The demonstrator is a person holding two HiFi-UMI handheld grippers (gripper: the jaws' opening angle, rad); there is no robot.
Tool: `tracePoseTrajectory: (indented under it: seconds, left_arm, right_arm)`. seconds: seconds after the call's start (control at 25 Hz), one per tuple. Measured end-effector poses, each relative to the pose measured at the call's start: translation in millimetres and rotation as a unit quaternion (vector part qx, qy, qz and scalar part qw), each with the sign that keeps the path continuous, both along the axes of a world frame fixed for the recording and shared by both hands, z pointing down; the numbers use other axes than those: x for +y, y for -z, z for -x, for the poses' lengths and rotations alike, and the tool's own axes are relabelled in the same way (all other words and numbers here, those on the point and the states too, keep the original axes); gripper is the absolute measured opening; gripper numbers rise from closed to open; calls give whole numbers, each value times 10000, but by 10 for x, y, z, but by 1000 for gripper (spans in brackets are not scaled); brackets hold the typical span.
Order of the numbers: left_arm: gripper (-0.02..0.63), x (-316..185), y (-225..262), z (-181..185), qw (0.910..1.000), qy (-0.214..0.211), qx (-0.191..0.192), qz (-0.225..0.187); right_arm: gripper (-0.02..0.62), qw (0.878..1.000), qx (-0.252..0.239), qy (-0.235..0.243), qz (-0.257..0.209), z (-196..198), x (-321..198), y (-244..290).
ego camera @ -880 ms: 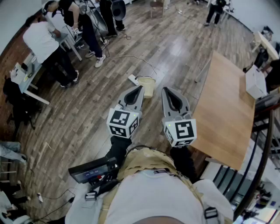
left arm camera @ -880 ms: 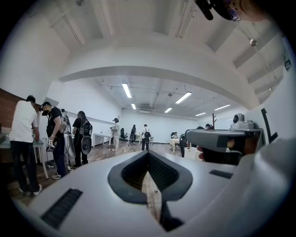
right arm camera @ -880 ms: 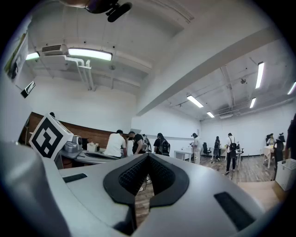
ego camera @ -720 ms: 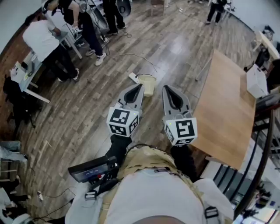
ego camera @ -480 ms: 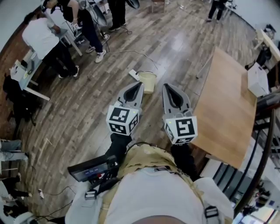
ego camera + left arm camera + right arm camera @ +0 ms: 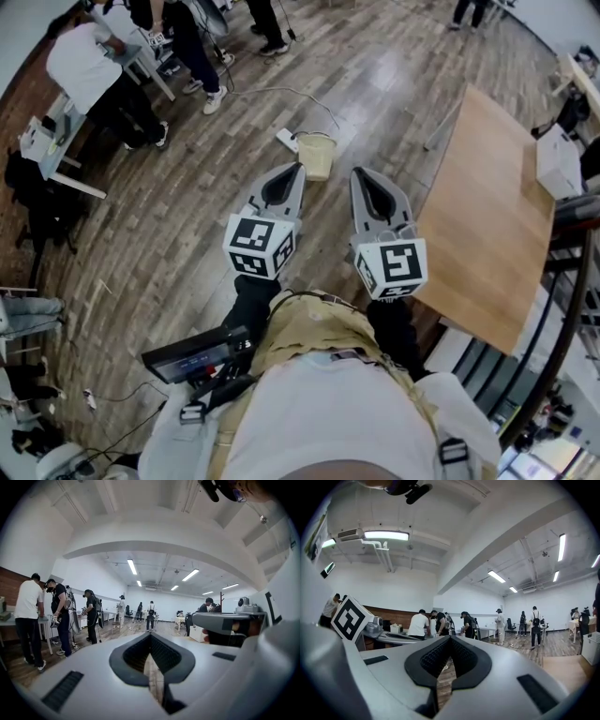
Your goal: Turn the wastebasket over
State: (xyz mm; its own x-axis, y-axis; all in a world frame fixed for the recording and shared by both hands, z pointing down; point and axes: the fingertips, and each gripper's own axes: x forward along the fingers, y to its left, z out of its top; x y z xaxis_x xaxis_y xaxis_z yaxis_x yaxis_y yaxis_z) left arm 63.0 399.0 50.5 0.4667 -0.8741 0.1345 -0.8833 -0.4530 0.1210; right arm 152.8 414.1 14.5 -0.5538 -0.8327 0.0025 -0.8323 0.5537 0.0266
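The left gripper has its jaws closed tip to tip with nothing between them, only a narrow slit of floor showing behind the tips in the left gripper view. The right gripper is likewise closed and empty. Both are held side by side and apart, aimed toward 12 o'clock in the head view. The wastebasket, a pale cream tub, sits on the wooden floor just past the left gripper's tip, at about 1 o'clock from it and touched by neither gripper. Its mouth looks to face up, but what it holds cannot be made out. A white power strip lies just beside it at 10 o'clock, its cable running off toward 12. In both gripper views the jaws' own bulk fills the lower half and hides the wastebasket. A wooden table stands at 3 o'clock, and a white box on it is cut off by the frame's edge. People stand at desks at 10 o'clock.
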Motion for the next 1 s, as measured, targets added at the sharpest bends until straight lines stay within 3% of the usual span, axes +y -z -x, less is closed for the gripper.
tracePoseTrajectory:
  seconds: [0.24,0.6,0.8,1.0]
  left_arm:
    - [-3,23,-5,33,9999,48,-23,115]
    - [-3,-111,-416,-66,9992,-58,-139,367]
    - [-3,-575,-592,110,9988,-107,-38,479]
    - [-3,-1423,-699,204,9981,-303,108,533]
  right_arm:
    - [19,9999,-79,97,67,50,40,18]
    - [20,9990,-281,8,347,-69,-140,-407]
    - [20,9992,-108,-43,376,100,-533,-552]
    - [20,9986,104,-290,424,153,-1315,-661]
